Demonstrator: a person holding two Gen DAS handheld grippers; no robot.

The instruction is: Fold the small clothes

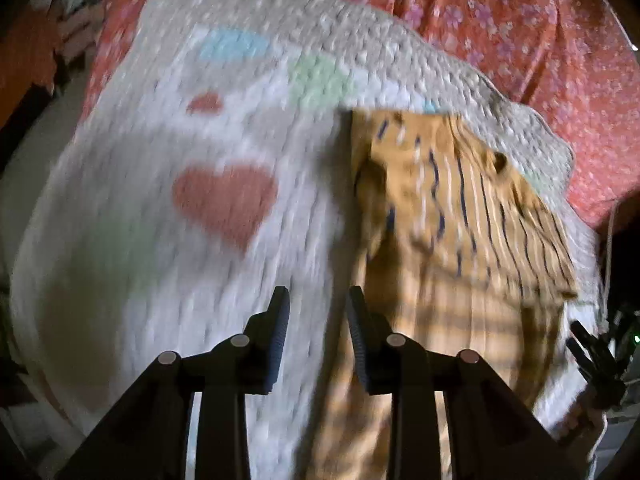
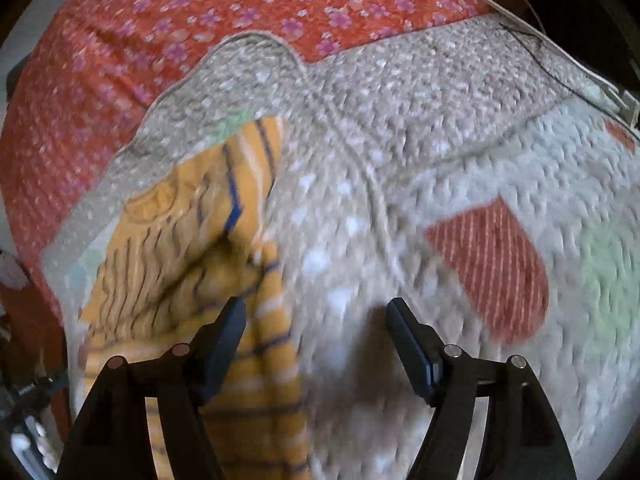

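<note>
Under everything you have the red floral bedsheet (image 2: 168, 12), and over it the white quilted blanket (image 1: 120, 264) with its heart patches. On that blanket lies the orange striped garment (image 1: 452, 240), rumpled and only partly flattened, its upper part bunched. Your left gripper (image 1: 318, 304) hangs over the garment's edge with a narrow gap between its jaws, holding nothing. Your right gripper (image 2: 316, 316) is spread wide, also empty, beside the garment. Both views are blurred, so pinching now risks catching the blanket along with the cloth, or folding in those bunched creases.
</note>
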